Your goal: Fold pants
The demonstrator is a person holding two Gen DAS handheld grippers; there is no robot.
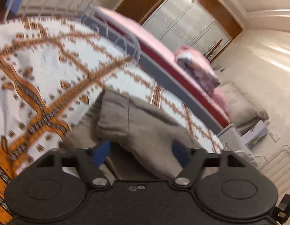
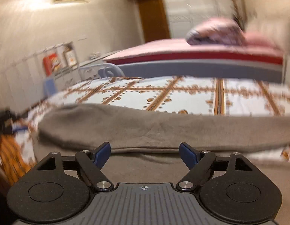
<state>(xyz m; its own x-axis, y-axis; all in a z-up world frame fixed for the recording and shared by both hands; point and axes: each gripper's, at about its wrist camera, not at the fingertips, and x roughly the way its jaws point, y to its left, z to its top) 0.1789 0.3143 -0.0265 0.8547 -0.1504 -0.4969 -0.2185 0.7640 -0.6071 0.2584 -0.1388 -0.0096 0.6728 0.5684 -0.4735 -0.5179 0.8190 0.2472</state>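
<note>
Room: cream walls, wardrobe (image 1: 184, 20), second bed (image 2: 197, 56) with pink cover. Near bed (image 2: 182, 95) in white-orange patterned sheet. Grey pants (image 2: 145, 129) on it, folded, long axis crosswise in right view. Left claw (image 1: 139, 151), right claw (image 2: 145, 154) both agape, gripping nothing.

Open patterned bedspread (image 2: 182, 95) beyond folded pants (image 2: 145, 129), pink bed (image 2: 191, 56) behind

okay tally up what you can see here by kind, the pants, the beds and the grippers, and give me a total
Grey pants: 1
Beds: 2, the patterned bed under the pants and the pink bed behind it
Grippers: 2, the left gripper and the right gripper, both open
Total: 5
</note>
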